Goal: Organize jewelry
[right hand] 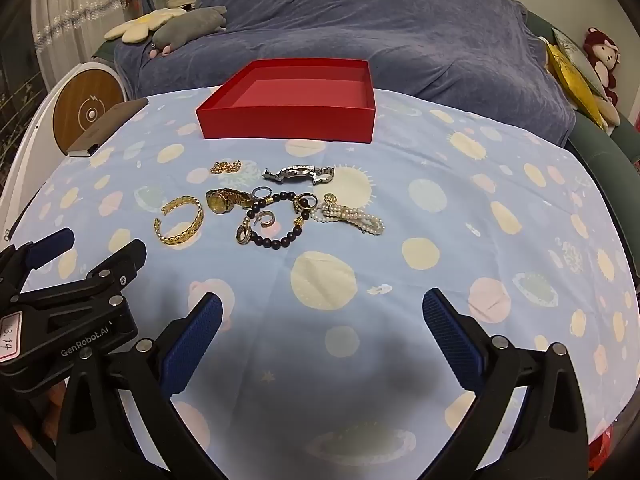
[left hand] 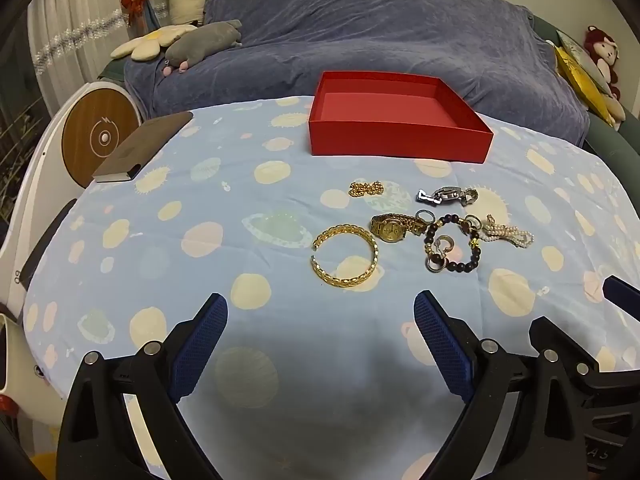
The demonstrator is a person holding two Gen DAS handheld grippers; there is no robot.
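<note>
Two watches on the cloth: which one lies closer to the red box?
The silver watch. It lies just in front of the red box, while the gold watch sits nearer the grippers, beside the gold bangle.

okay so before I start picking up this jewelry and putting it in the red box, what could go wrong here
1. Small silver rings lie inside and against the dark beaded bracelet, touching the gold watch; wide-open jaws may drag neighbours along.
2. The white pearl strand lies bunched and could snag the beads when lifted.
3. The open gold cuff bangle lies flat on the loose planet-print cloth; the left gripper might pinch fabric instead.
</note>
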